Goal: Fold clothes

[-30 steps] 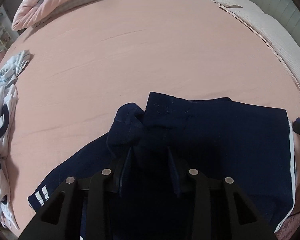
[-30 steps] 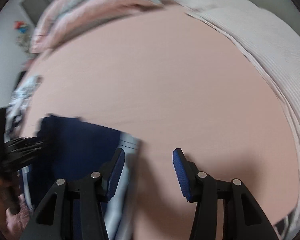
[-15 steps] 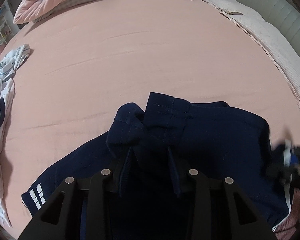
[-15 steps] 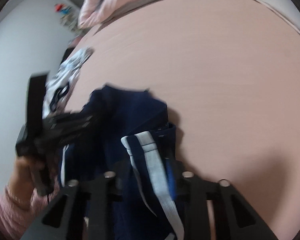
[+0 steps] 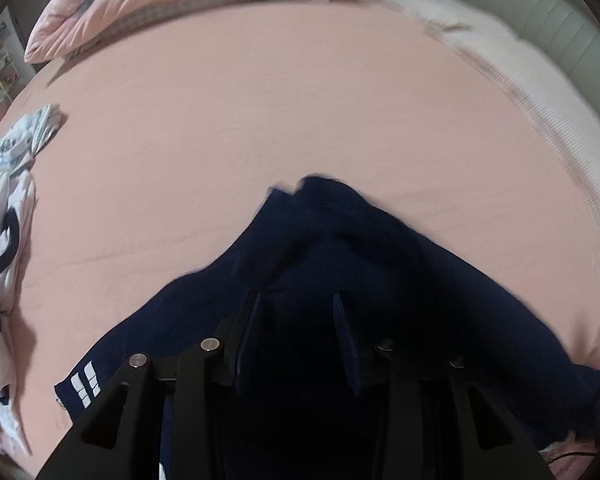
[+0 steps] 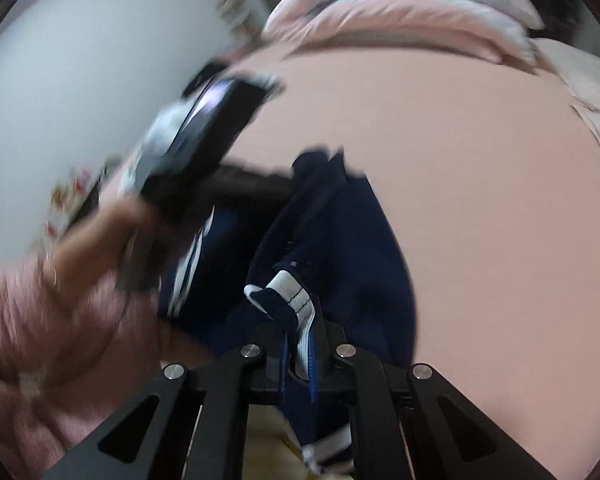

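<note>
Your right gripper (image 6: 300, 344) has just snapped closed and its fingers (image 6: 286, 354) now pinch the white-striped edge of the navy blue fabric shorts (image 6: 340, 240). Your left gripper (image 5: 296, 316) clamps the same shorts (image 5: 340, 248), bunched at 6 o'clock on the pink bed sheet (image 5: 260, 100). White printed garments (image 5: 4, 184) sit at 9 o'clock.

Matt navy cloth shorts (image 5: 340, 264) lie on a smooth, matt pink cloth sheet (image 5: 260, 112).
</note>
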### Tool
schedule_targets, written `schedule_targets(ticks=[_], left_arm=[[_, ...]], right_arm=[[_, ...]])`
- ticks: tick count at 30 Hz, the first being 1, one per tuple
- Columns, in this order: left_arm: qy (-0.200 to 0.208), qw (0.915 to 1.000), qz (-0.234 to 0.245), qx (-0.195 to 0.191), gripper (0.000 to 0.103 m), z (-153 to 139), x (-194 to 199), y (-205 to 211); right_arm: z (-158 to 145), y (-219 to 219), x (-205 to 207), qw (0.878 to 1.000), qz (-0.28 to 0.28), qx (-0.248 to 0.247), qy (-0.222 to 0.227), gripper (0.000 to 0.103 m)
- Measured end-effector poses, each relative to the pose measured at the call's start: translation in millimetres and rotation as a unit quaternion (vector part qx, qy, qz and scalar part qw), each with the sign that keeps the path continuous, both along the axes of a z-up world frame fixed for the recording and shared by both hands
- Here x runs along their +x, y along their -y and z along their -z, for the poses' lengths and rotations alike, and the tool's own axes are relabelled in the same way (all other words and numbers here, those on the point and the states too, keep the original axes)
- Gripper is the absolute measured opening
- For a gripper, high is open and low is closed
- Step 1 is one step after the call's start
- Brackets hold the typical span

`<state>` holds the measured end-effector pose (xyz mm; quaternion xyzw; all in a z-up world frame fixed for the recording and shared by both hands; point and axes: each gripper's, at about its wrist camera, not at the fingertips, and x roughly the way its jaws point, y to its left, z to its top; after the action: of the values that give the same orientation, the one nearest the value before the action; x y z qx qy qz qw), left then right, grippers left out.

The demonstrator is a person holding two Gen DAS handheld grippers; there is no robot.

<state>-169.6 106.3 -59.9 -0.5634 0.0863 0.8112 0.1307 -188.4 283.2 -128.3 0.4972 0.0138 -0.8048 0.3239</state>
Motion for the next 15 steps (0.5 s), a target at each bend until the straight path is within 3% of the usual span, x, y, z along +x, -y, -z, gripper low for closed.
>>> schedule_targets(ticks=[1, 4, 5, 7, 9, 12, 15], left_arm=[[0.01, 0.9999, -0.004, 0.002, 0.034, 5.1, -1.5, 3.3], [0.004, 0.9999, -0.009, 0.005, 0.034, 0.8, 3.3, 10.7], [0.002, 0.9999, -0.01, 0.006, 0.034, -0.6, 4.9, 13.1], [-0.002, 1.0, -0.005, 0.002, 0.034, -0.9, 8.8, 15.5], [0.0, 1.0, -0.004, 0.003, 0.034, 1.0, 9.1, 19.5], [0.005, 0.9998, -0.014, 0.012, 0.036, -0.9, 6.1, 28.9], [-0.014, 0.9995, -0.011, 0.025, 0.036, -13.1, 6.6, 32.4]], right_arm=[[3.3, 2.3, 4.3, 1.0, -0.01, 0.018, 0.007, 0.006], [17.3, -24.3, -5.3, 0.997, 0.06, 0.006, 0.042, 0.006], [19.2, -36.5, -14.1, 0.992, 0.108, -0.03, 0.049, 0.007], [21.9, -58.9, -21.7, 0.982, 0.173, -0.065, 0.048, 0.022], [27.1, -73.6, -28.7, 0.976, 0.208, -0.046, 0.036, 0.031], [45.9, -69.4, -44.7, 0.978, 0.202, 0.004, 0.054, 0.031], [67.1, -66.5, -69.3, 0.971, 0.223, 0.011, 0.086, 0.03]])
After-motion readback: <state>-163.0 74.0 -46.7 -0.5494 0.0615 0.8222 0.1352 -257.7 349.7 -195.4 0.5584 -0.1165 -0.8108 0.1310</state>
